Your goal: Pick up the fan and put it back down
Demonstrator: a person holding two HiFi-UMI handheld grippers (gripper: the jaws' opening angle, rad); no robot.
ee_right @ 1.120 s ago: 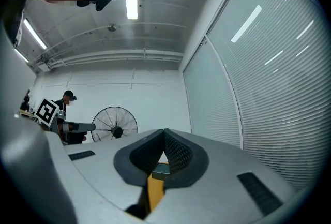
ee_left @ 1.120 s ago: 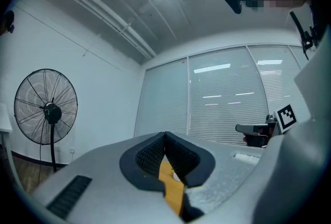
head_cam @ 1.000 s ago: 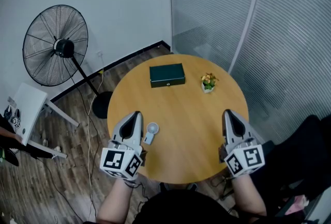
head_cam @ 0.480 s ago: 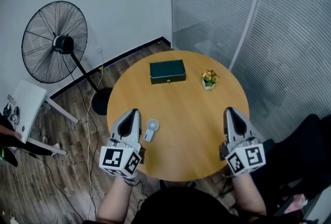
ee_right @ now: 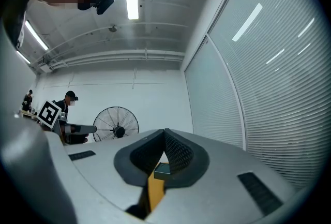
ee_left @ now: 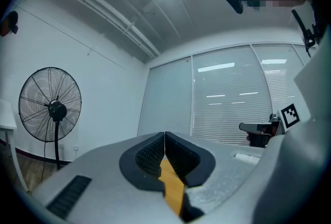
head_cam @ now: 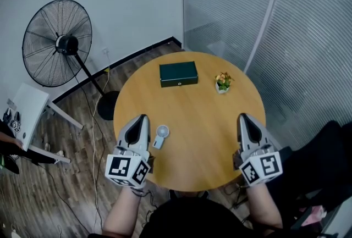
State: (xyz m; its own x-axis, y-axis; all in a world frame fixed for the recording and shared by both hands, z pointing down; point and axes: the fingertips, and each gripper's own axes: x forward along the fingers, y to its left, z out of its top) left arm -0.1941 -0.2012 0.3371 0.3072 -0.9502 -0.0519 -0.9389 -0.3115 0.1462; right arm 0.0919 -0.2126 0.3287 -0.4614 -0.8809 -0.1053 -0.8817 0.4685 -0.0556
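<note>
A small white hand-held fan (head_cam: 160, 136) lies on the round wooden table (head_cam: 203, 132), near its left front edge. My left gripper (head_cam: 144, 118) rests just left of it, apart from it, jaws shut and empty; in the left gripper view (ee_left: 164, 135) the pads meet with nothing between them. My right gripper (head_cam: 242, 117) sits at the table's right front, also shut and empty (ee_right: 164, 132). Both point away from me across the table.
A dark green box (head_cam: 178, 73) and a small flower pot (head_cam: 223, 82) stand at the table's far side. A black pedestal fan (head_cam: 55, 44) stands on the floor at left by the wall, and a white stand (head_cam: 30, 113) is below it. Glass walls with blinds (head_cam: 308, 50) close the right.
Nothing in the scene has moved; both grippers stay where they were. The head view has only shifted slightly.
</note>
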